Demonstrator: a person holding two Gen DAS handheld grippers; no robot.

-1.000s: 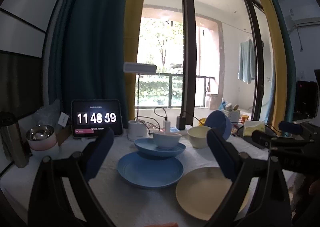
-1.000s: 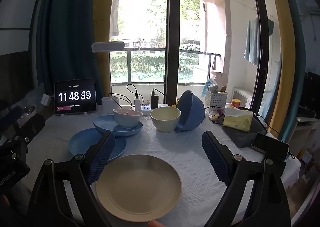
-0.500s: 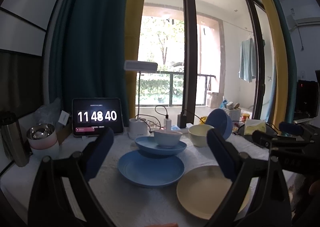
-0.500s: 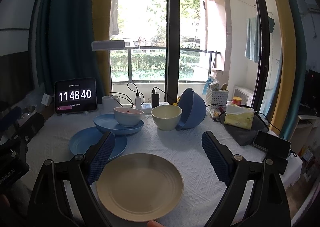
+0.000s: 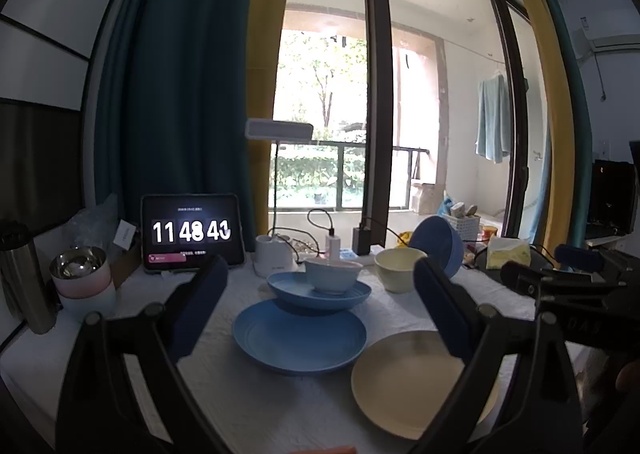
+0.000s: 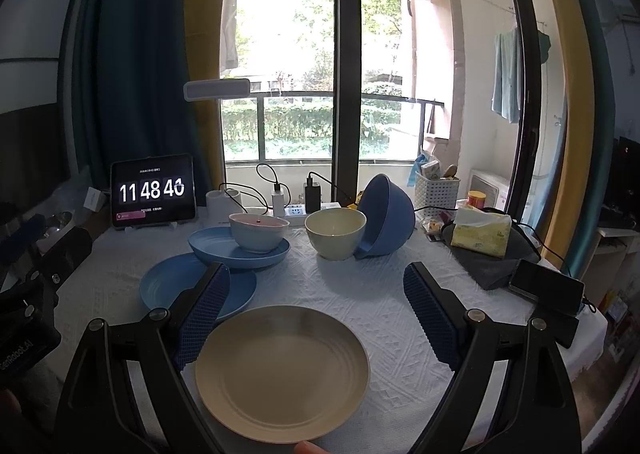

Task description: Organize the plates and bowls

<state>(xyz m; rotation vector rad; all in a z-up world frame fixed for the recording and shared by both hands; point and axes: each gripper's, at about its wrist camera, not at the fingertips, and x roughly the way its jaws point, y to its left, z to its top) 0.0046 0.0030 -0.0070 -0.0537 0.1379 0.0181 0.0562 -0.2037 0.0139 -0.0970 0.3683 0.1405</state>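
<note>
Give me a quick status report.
Both claws, left and right, open, empty. Beige plate under right claw. Blue plates, bowls unstacked. Nothing blocking.

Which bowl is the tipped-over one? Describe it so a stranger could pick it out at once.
Start at the white cloth-covered table before the tall window and go to its far side, right of the power strip. There a large blue bowl lies tipped on its side, leaning against the upright cream bowl. It is the only bowl not standing, and far darker than the pale blue bowl sitting on a blue plate.
</note>
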